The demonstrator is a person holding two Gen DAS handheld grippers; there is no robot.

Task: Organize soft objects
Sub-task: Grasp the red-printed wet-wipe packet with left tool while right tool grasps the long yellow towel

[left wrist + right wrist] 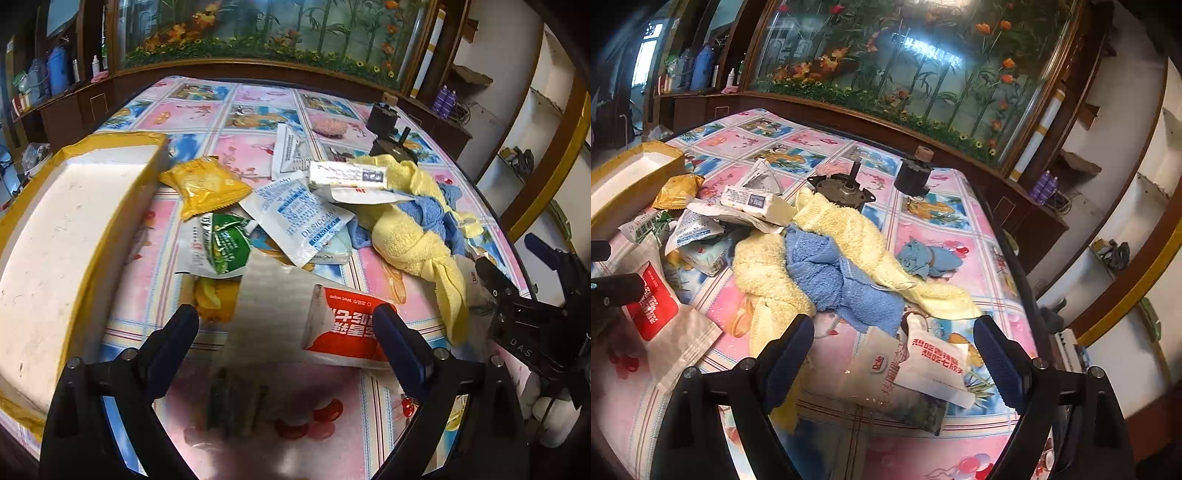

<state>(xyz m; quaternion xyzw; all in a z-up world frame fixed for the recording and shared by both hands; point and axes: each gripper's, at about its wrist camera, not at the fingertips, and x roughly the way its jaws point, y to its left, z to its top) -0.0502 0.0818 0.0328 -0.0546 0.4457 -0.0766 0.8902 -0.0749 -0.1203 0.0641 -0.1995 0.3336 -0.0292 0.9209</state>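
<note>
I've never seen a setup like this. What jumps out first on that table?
The tangle of a yellow towel and a blue towel in the middle of the cartoon-print tablecloth, with snack and desiccant packets strewn to its left. A big yellow-edged white box sits at the table's left edge. Both the left gripper and the right gripper hang open over red-and-white wet wipe packets.

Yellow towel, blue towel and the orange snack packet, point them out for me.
yellow towel (849, 229), right wrist view, upper fold.
blue towel (820, 269), right wrist view, bunched middle.
orange snack packet (207, 186), left wrist view, packet centre.
</note>
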